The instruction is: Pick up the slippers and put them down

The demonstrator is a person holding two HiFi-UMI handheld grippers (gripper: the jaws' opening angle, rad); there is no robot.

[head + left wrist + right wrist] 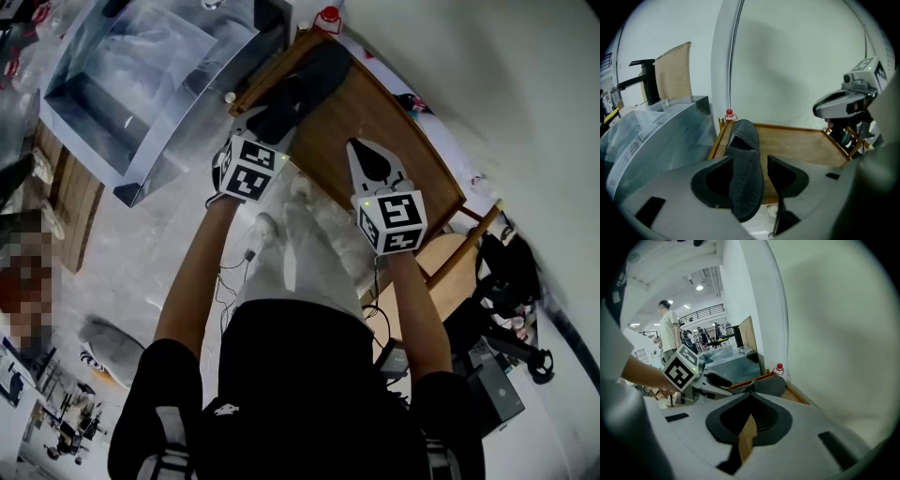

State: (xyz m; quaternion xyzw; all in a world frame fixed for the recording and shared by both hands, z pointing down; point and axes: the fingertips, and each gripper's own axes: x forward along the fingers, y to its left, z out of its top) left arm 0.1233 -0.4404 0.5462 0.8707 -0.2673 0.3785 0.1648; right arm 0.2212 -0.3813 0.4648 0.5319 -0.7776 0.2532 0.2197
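Slipper (743, 164) lies flat on the table (801, 145), out around 11 o'clock. Left gripper (750, 161) is spread wide around it, not squeezing. Right gripper (750, 416) is closed and empty. I'd guess pick-up and put-down are both still to do.

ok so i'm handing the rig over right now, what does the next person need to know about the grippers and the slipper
Left gripper: open, jaws on either side of the slipper's heel end, not clamped on it.
Right gripper: shut, empty, above the table.
Slipper: one dark grey slipper lies on the wooden table, heel end at the near edge. No second slipper in view.
Done: nothing lifted yet.
Left: close the left gripper on the slipper, lift it, put it down.
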